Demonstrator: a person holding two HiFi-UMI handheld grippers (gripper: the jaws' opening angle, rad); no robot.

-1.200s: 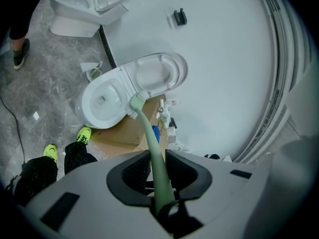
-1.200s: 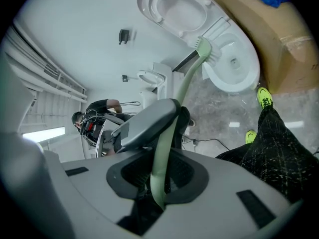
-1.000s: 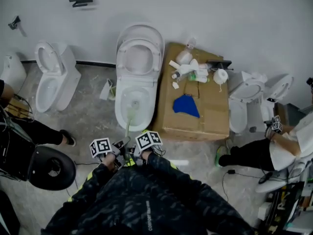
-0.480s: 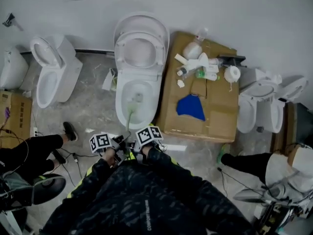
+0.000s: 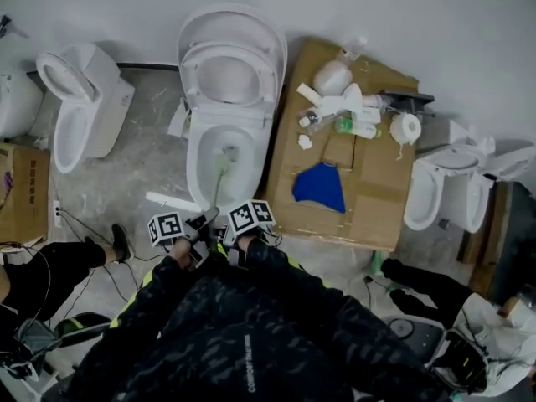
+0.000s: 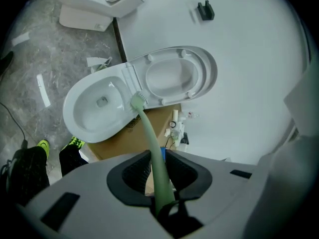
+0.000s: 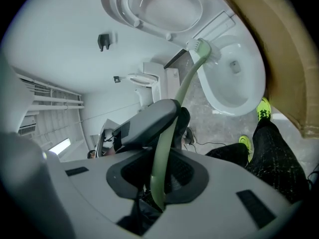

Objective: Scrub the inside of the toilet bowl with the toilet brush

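Bristles of the toilet brush (image 6: 153, 146) sit at the back of the toilet bowl (image 6: 87, 121), just under the hinge of the raised seat and lid (image 6: 179, 76). Whether they press on the porcelain cannot be told. The pale green handle slants from there down toward the person, over the front rim of the bowl.

Both grippers hold this handle at its near end. The left gripper (image 6: 157, 156) has its fingers closed on the shaft, the dark pads touching it on either side. The right gripper (image 7: 160, 168) is clamped on the same shaft just behind, its pads pressed to the green handle too. In the right gripper view the left gripper shows directly ahead along the handle. In the head view the two marker cubes sit side by side, close together, in front of the bowl's front rim.

A large cardboard box (image 5: 368, 199) stands on the floor (image 5: 142, 170) just beside the bowl on the right. A blue cloth (image 5: 321, 188) lies on its top, with a cluster of white bottles (image 5: 343, 107) and a white roll (image 5: 406, 128) toward the wall. Another toilet (image 5: 79, 107) stands to the left, apart from the bowl, and another (image 5: 435, 187) stands beyond the box. The legs of a second person (image 5: 423, 279) reach in at lower right.
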